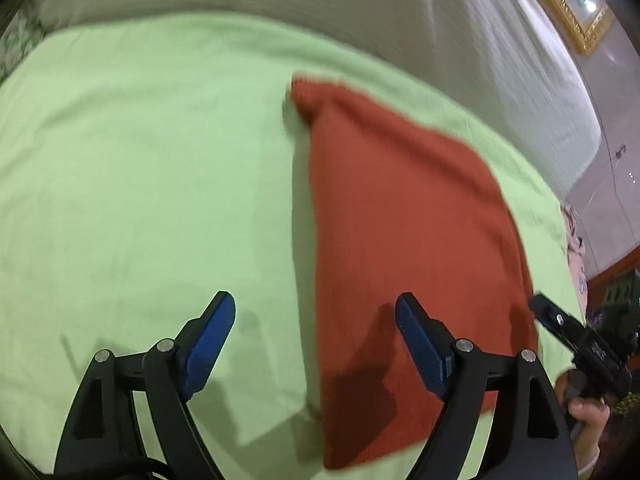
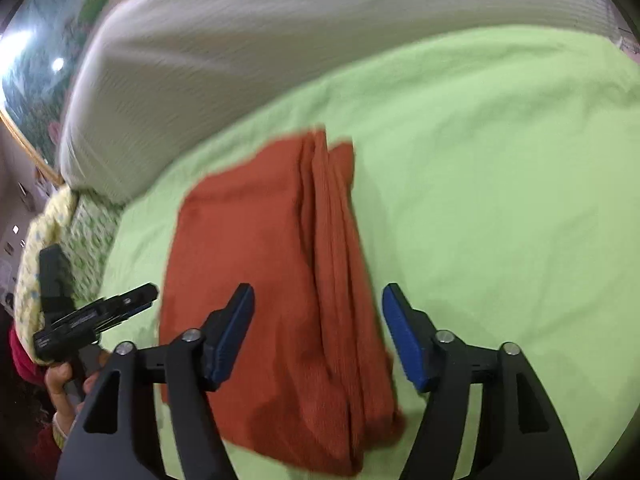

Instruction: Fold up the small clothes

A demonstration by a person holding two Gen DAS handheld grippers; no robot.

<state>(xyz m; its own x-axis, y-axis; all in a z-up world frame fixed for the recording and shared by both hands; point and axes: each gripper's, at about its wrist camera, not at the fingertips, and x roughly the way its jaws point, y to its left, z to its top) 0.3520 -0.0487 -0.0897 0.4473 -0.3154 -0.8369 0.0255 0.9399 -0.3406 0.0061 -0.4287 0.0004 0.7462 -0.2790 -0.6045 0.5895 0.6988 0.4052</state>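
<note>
A rust-red garment [image 1: 404, 240] lies folded into a long flat shape on the light green sheet [image 1: 140, 160]. My left gripper [image 1: 316, 312] is open and empty, hovering above the garment's left edge, its right finger over the cloth. In the right wrist view the garment [image 2: 276, 280] shows several stacked folds along its right side. My right gripper [image 2: 318, 300] is open and empty, above the garment's near end. Each view catches the other gripper at its edge: the right one [image 1: 560, 320] and the left one [image 2: 120, 300].
A white ribbed mattress or cushion [image 1: 360, 0] runs along the back of the green sheet. A gold picture frame [image 1: 568, 12] hangs behind it. A patterned yellow-green pillow [image 2: 52, 240] lies at the left in the right wrist view. A hand [image 2: 60, 380] holds the other gripper.
</note>
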